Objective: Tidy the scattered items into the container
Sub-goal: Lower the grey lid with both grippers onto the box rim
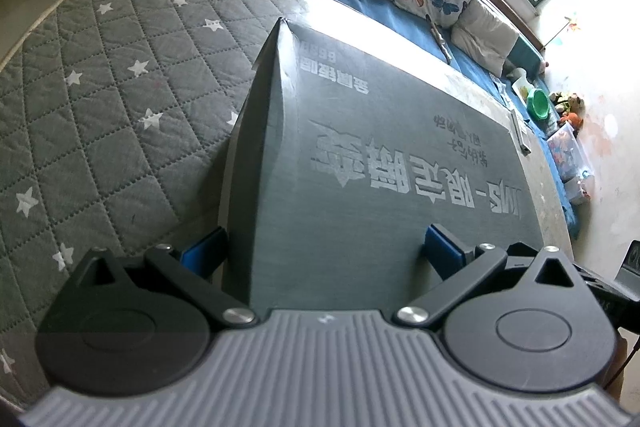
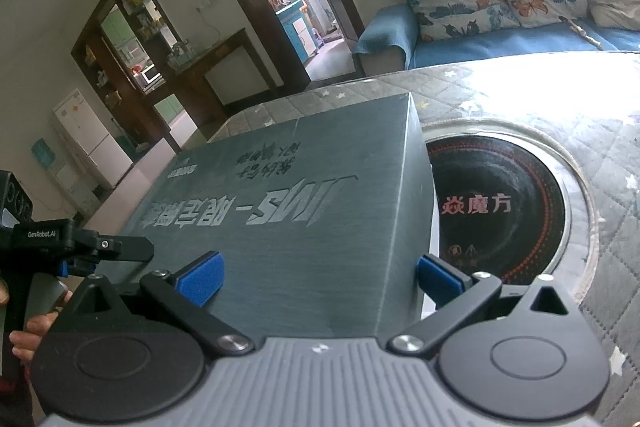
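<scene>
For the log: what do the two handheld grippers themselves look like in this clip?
Both match. The left gripper and right gripper each have a ribbed grey body, two round black housings, black linkage arms with silver pivot screws, and blue pads on the fingers. In the right wrist view, the other unit's black handle carries white "GenRobot.AI" lettering. No sleeve is clearly visible.

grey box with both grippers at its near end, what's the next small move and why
Probably close both grippers on the near corners. The grey box lies shut on the quilted table cover, with the left gripper and right gripper each open and straddling a corner edge. No scattered items show in either view, so moving or opening the box seems to come first.
</scene>
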The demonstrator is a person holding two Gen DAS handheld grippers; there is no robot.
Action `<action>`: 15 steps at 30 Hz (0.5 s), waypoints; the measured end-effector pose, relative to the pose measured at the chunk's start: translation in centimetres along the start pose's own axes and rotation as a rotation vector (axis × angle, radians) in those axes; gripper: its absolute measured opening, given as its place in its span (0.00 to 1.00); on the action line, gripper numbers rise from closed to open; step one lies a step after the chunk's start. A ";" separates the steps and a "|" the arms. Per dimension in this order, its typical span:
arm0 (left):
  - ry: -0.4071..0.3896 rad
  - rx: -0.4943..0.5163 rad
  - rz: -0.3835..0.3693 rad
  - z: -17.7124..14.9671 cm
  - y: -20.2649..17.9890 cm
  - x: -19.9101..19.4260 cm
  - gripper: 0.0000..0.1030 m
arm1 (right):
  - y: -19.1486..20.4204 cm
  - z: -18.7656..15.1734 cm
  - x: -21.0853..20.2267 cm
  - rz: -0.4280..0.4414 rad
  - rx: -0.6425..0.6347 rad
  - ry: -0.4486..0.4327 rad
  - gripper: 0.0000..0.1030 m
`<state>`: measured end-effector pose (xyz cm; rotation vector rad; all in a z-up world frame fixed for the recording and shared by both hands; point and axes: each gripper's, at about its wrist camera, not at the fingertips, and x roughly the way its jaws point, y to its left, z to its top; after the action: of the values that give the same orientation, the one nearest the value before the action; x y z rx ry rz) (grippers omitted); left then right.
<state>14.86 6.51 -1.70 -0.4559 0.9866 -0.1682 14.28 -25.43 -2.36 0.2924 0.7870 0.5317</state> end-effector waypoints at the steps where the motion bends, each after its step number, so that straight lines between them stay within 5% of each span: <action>1: 0.003 0.002 -0.001 0.1 -0.3 0.2 1.00 | 0.0 0.0 0.1 -0.001 -0.002 0.002 1.00; 15: 0.012 -0.002 0.013 1.3 -3.8 4.8 1.00 | -0.7 0.0 0.9 0.000 0.024 0.020 1.00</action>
<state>18.83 1.82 -3.08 -0.4510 1.0015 -0.1580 15.01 -25.53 -3.18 0.3100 0.8128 0.5264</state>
